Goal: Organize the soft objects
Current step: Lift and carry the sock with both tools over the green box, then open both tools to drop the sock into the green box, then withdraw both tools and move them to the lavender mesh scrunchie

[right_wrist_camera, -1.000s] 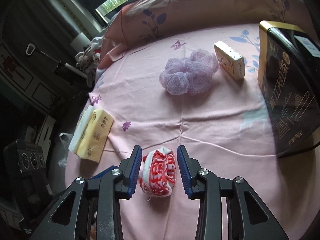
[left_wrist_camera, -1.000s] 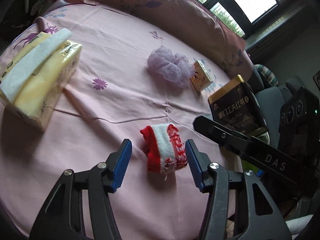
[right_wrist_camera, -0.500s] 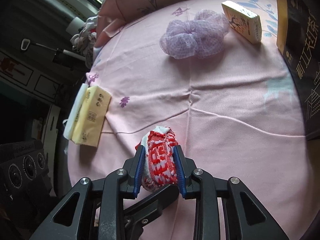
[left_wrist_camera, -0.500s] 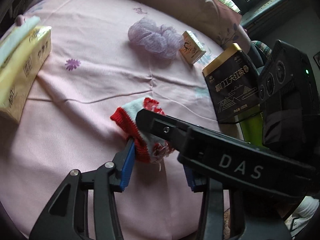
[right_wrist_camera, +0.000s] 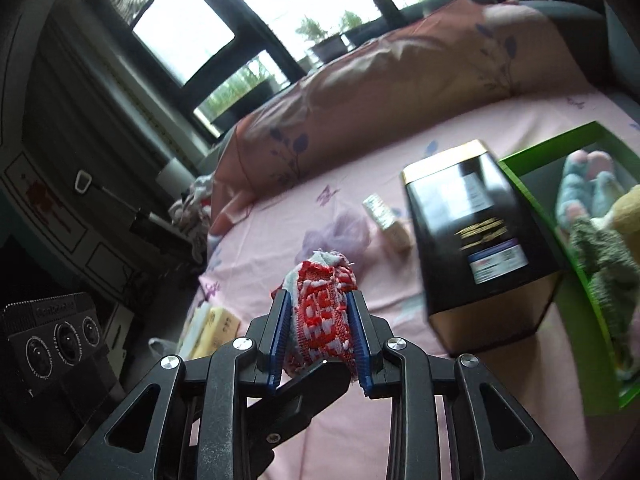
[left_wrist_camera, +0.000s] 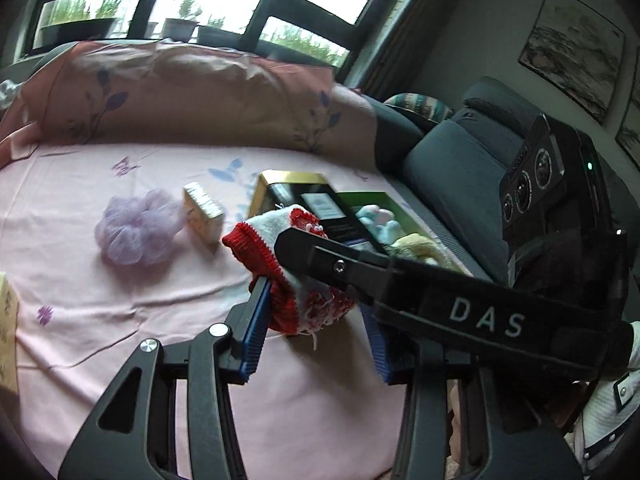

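Red-and-white knitted sock (left_wrist_camera: pixel 288 276), lifted above the pink bed (left_wrist_camera: pixel 120 300), is pinched by both tongs: the left tongs (left_wrist_camera: pixel 316 332) grip one end, the right tongs (right_wrist_camera: pixel 320 344) the other, each narrowly closed on it. Green box (right_wrist_camera: pixel 532 184) lies rightward.

Both the left claw (left_wrist_camera: pixel 316 320) and right claw (left_wrist_camera: pixel 304 246) pinch the red-and-white knit (left_wrist_camera: pixel 280 248).

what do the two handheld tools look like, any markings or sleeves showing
Both tools are matte black with cut-out triangular arms, silver round bolts and blue ribbed pads. The left tool and right tool match. The right tool's finger, crossing the left view, bears white letters "DAS". A black camera block with three round lenses and a green light sits behind it. A white sleeve with dark trim shows.
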A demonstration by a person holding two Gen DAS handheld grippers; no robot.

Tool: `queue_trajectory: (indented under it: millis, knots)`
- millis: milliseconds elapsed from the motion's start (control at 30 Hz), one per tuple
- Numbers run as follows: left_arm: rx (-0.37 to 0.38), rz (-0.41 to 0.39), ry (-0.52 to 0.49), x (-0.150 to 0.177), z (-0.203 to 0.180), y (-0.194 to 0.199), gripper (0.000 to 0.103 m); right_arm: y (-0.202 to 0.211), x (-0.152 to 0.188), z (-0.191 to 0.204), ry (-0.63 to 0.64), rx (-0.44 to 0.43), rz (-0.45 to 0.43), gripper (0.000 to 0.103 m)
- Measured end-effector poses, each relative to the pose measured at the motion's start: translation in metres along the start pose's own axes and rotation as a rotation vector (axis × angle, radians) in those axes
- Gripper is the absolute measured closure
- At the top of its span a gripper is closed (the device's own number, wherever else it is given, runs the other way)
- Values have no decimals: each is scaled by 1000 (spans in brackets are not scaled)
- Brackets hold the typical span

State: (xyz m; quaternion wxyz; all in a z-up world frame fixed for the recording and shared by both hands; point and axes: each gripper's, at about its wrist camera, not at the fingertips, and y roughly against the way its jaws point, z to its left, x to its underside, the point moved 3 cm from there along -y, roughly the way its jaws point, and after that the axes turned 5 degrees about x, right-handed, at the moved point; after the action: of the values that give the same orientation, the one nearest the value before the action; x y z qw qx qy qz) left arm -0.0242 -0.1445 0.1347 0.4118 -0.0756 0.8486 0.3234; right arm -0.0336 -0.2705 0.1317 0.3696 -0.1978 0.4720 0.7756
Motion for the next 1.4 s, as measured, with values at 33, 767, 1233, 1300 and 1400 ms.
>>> queue_trajectory:
  millis: [33, 767, 1233, 1300, 1400]
  knots:
    - [24, 5, -29, -5, -13, -10, 61, 11, -6, -12, -19, 11, -34, 72]
    - [169, 130, -170, -22, -107, -133, 23, 106, -24, -183, -401, 362, -423, 41]
    - [-193, -25, 65, -2, 34, 7, 9, 57, 33, -66, -94, 394, -208, 16]
    - [-223, -35, 117, 7, 56, 18, 9, 57, 40, -52, -84, 382, -209, 16]
    - [-296, -13, 192, 20, 85, 27, 9, 57, 51, -34, -61, 372, -200, 16]
